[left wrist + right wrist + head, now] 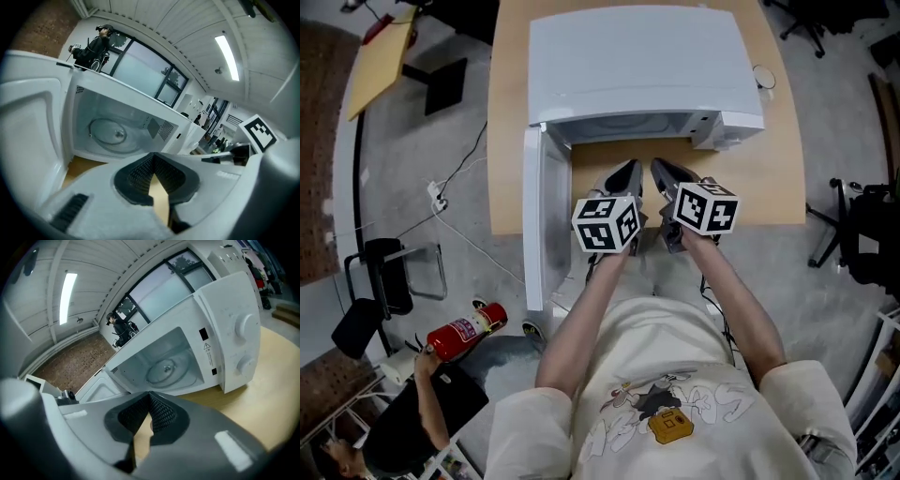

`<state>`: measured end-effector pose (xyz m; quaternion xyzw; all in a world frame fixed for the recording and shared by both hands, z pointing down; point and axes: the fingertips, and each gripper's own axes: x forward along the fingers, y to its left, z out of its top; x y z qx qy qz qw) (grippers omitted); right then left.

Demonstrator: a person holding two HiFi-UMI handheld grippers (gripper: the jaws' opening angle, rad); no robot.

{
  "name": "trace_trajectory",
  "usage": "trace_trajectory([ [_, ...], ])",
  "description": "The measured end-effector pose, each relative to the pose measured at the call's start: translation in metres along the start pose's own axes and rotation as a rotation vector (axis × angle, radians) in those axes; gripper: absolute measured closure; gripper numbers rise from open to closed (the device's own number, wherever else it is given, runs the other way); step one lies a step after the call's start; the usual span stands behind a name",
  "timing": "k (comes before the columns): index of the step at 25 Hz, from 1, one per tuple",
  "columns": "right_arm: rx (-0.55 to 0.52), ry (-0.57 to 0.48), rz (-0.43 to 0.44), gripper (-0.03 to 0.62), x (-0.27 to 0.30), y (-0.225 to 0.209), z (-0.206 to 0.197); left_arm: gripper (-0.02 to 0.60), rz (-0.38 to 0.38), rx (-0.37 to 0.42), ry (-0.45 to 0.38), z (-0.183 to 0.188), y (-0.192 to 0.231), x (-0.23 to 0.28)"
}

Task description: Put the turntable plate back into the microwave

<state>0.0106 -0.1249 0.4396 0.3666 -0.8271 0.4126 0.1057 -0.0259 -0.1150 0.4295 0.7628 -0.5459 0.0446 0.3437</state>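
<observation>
The white microwave (637, 66) stands on a wooden table (778, 178) with its door (539, 216) swung open to the left. The clear glass turntable plate (110, 131) lies flat on the floor of the cavity, and the right gripper view shows the plate (166, 367) too. My left gripper (628, 171) and right gripper (661, 169) hover side by side just in front of the opening, apart from the plate. In the left gripper view the left gripper (152, 158) has its jaws shut with nothing between them. The right gripper (150, 397) is also shut and empty.
The microwave's control panel with two knobs (243, 343) is right of the cavity. On the floor to the left lie a red fire extinguisher (467, 330), a cable and a black chair (380, 281). A person (422, 412) crouches at lower left. Another chair (872, 234) stands at right.
</observation>
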Motion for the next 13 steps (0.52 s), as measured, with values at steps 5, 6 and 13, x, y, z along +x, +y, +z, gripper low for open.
trace_trajectory([
  [5,-0.076,0.004,-0.014,0.586,-0.013,0.009,-0.006,0.583,0.006,0.063,0.028,-0.007,-0.016,-0.018],
  [6,-0.085,0.004,-0.02,0.586,-0.015,0.008,-0.007,0.583,0.006,0.065,0.033,-0.01,-0.018,-0.021],
  [13,-0.069,0.012,-0.066,0.586,-0.029,-0.002,-0.02,0.583,0.004,0.016,0.09,-0.048,-0.029,-0.029],
])
